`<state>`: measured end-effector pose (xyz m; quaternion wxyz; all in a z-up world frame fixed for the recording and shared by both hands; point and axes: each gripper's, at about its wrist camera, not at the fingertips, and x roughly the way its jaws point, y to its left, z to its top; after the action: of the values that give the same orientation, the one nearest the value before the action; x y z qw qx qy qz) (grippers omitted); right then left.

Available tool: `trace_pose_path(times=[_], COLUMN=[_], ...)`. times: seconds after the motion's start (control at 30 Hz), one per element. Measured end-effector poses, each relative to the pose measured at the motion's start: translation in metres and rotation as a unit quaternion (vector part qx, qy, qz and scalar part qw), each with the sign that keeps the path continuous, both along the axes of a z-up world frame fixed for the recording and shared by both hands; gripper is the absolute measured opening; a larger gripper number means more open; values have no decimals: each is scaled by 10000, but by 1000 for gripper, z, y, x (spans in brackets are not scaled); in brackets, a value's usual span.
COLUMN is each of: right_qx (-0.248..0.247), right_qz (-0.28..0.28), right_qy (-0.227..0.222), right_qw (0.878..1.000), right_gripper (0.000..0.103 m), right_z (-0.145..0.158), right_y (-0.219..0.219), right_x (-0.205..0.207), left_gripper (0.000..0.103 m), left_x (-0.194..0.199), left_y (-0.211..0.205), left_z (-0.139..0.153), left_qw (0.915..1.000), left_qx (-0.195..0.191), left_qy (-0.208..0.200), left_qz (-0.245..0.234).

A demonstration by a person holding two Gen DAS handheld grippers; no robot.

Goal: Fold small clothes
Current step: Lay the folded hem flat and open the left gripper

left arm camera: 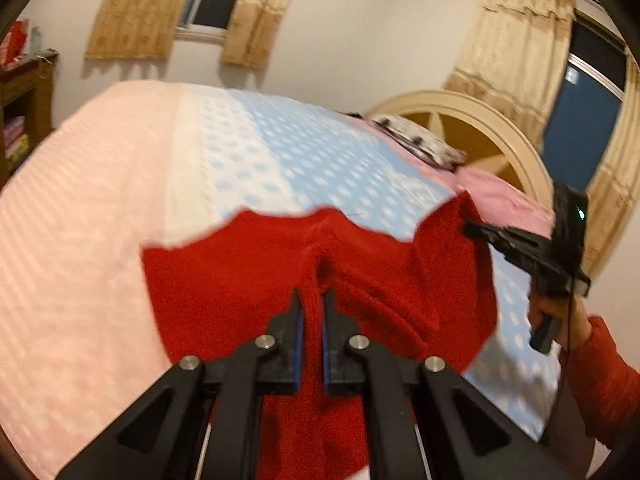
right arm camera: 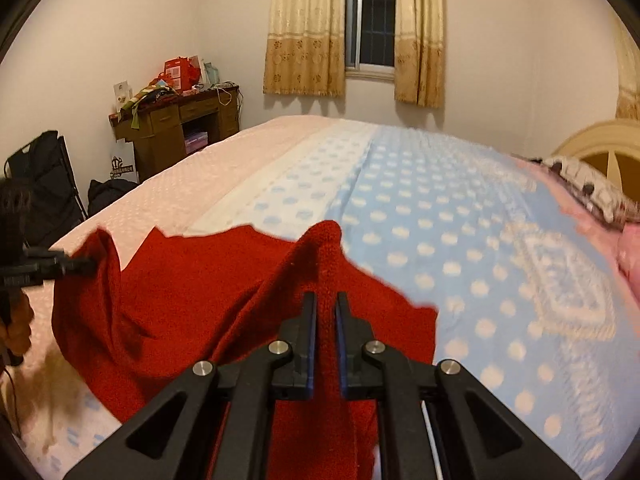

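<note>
A red fleecy garment [left arm camera: 248, 276] hangs between both grippers above the bed. My left gripper [left arm camera: 311, 298] is shut on a fold of its near edge, the red cloth pinched between the blue pads. In the right wrist view the same red garment [right arm camera: 192, 300] rises in a peak where my right gripper [right arm camera: 326, 300] is shut on it. The right gripper [left arm camera: 470, 229] also shows at the right of the left wrist view, nipping the garment's far corner, with a hand in a red sleeve [left arm camera: 600, 372] behind it. The left gripper [right arm camera: 86, 265] appears at the left of the right wrist view, holding the other corner.
The bed's cover [right arm camera: 460, 248] is pink on one side, blue with white dots on the other. A patterned pillow [left arm camera: 420, 140] and a pink cloth [left arm camera: 504, 196] lie by the arched headboard [left arm camera: 480, 120]. A cluttered wooden desk [right arm camera: 180, 120] and black bags [right arm camera: 44, 184] stand beyond the bed.
</note>
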<state>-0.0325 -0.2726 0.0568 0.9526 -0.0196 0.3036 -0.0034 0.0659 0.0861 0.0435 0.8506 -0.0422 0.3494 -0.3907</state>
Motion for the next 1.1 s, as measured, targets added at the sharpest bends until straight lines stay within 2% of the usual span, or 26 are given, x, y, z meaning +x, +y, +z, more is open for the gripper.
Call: trace_pose_path(times=[0.13,0.27,0.37,0.5,0.53,0.6,0.67,0.77,0.8,0.83,0.87,0.9,0.93,0.97,1.03,1.1], right_qx=[-310,-283,234,401,469,602,719,918,1006,1107,1236,1294,1313,1351,1357,1208], right_qz=[-204,-738,-985,-1004,-994,-1005,-984,-1037,-1068,-1105,-1175,-1245,-1274,-1264,-1180,-1102], right_qy=[-25,-7,257,895,1084,1024,995,954,796,616,412,254,129,-34,-78,161], right_qw=[9993,9969,9945,9901,9880,9878,9876,9858,9860,9858,9845,9834,9830,9827,9837,9864], right_gripper=[7,7,7,7,7,8,8,8,8,9,15,22,48,68,68,68], right_z=[3,-12,-44,-99,-109,-105,-103,-100,-94,-88,-78,-70,-61,-50,-41,-41], right_y=[-9,-35,-53,-55,-56,-59,-60,-65,-66,-67,-69,-69,-67,-59,-44,-20], right_x=[37,79,102,117,119,117,114,109,104,98,88,76,66,49,31,15], left_gripper=[6,6,6,7,11,15,15,28,36,49,57,74,83,86,89,89], left_x=[42,82,109,120,124,120,125,127,124,118,112,106,96,86,66,43], left_y=[-8,-17,-20,-13,-8,1,6,10,12,15,18,19,20,22,20,12], left_z=[6,-12,-46,-91,-103,-103,-101,-92,-84,-76,-70,-65,-57,-53,-46,-47], left_qw=[9990,9958,9896,9787,9758,9760,9742,9718,9724,9739,9744,9747,9745,9735,9717,9727], left_qx=[186,271,437,645,611,292,197,220,228,241,298,392,541,669,842,995], left_qy=[-102,-21,352,931,1148,1241,1391,1503,1432,1314,1226,1128,981,827,586,493], left_qz=[382,874,1325,1710,1760,1766,1766,1802,1827,1838,1859,1889,1946,2024,2126,2037])
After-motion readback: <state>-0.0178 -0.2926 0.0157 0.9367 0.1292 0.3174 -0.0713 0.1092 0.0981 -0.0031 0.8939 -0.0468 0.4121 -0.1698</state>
